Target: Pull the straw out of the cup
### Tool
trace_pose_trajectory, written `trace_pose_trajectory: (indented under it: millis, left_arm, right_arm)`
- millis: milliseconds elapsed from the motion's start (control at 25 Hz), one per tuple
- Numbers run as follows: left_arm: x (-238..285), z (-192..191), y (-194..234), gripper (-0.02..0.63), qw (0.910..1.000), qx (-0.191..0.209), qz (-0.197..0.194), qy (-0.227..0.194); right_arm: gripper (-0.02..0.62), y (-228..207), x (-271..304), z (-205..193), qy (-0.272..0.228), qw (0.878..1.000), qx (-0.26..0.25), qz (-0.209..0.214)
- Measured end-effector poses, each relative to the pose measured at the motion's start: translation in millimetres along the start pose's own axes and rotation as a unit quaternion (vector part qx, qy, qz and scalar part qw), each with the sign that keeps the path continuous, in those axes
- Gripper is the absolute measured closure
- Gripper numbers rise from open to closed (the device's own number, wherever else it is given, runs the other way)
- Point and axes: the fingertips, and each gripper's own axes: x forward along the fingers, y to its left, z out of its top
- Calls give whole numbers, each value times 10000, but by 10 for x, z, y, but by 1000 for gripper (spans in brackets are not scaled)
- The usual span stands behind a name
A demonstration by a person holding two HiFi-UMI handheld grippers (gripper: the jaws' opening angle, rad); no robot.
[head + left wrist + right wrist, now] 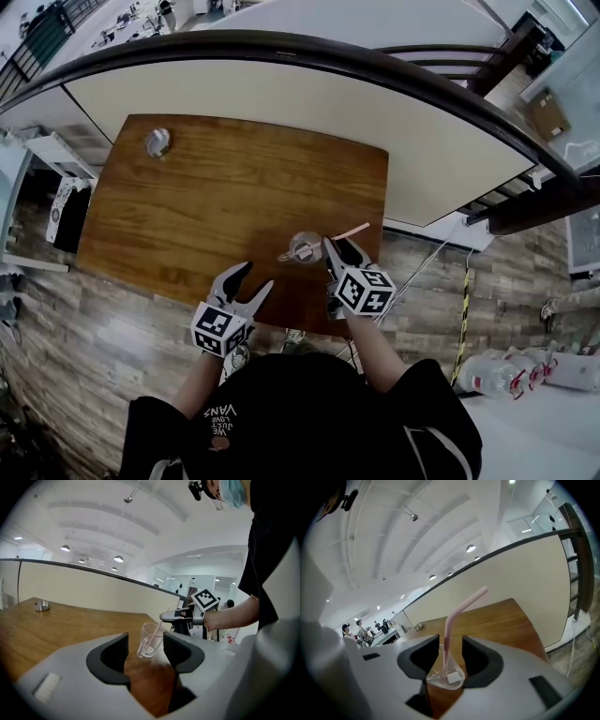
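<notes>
A clear plastic cup stands near the front edge of the wooden table, with a pink bendy straw leaning out of it to the right. My right gripper is right beside the cup. In the right gripper view its open jaws flank the straw above the cup, with a gap on each side. My left gripper hangs open at the table's front edge, left of the cup and apart from it. Ahead of the left gripper I see the cup and the right gripper.
A small round metal object sits at the table's far left corner. A curved white ledge with a dark rail runs behind the table. A white device stands left of the table, and bottles lie on the floor at right.
</notes>
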Motion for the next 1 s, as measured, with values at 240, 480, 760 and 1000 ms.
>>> trace_pose_trajectory:
  millis: [240, 480, 760, 1000]
  left_arm:
    - [-52, -68, 17, 389, 9999, 33, 89, 84]
    - [-96, -72, 52, 388, 9998, -29, 164, 71]
    - [-154, -27, 68, 389, 9999, 17, 134, 14]
    - [-276, 7, 64, 388, 9999, 91, 99, -39]
  right_arm:
    - [463, 11, 87, -22, 17, 10000, 59, 65]
    - [533, 30, 98, -10, -33, 10000, 17, 85]
    - [554, 91, 30, 85, -195, 9998, -78, 55]
    - [555, 191, -97, 209, -379, 9992, -159, 11]
